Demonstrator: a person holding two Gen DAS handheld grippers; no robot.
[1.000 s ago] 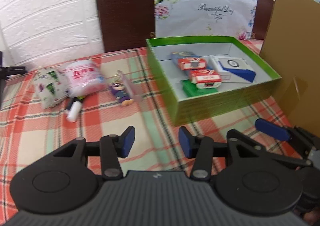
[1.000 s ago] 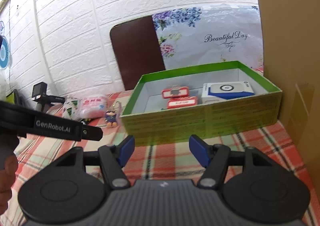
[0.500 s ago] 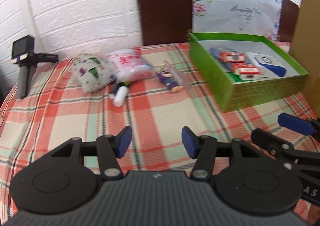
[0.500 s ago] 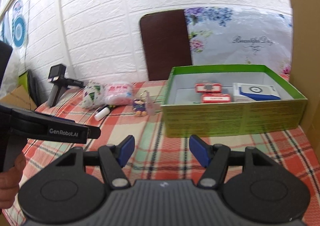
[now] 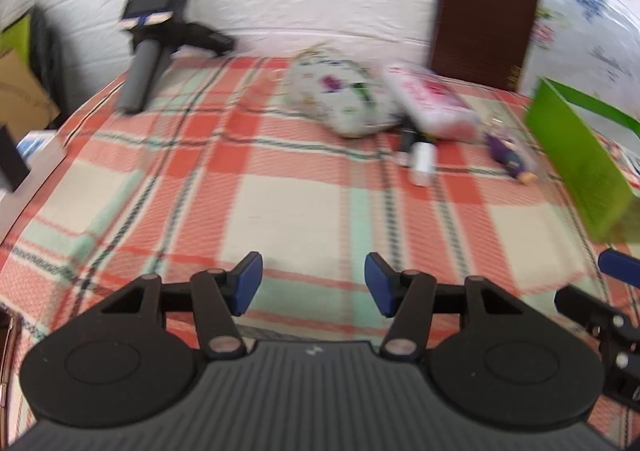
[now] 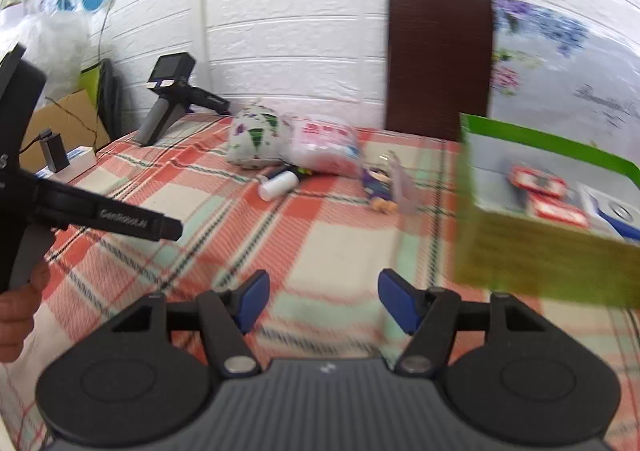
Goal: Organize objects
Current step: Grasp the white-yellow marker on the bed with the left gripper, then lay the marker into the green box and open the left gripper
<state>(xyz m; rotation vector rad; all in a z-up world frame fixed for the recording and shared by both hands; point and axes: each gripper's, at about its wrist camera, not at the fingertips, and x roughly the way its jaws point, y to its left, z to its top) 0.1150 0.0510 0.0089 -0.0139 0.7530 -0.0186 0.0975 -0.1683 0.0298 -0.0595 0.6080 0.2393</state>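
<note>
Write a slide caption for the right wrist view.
Open right gripper above plaid tablecloth, facing floral pouch, pink packet, white tube, purple figurine keychain beside green cardboard box.

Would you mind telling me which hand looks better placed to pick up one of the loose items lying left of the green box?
Probably left. The left tongs are open and face the floral pouch, pink packet and white tube. The right tongs, also open, sit beside the green box, with those items further left.

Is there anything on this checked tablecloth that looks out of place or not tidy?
Yes. Beside the green cardboard box, loose things lie in a heap: a floral pouch, a pink-printed packet, a white tube and a purple figure keychain. Nothing looks spilled or broken.
</note>
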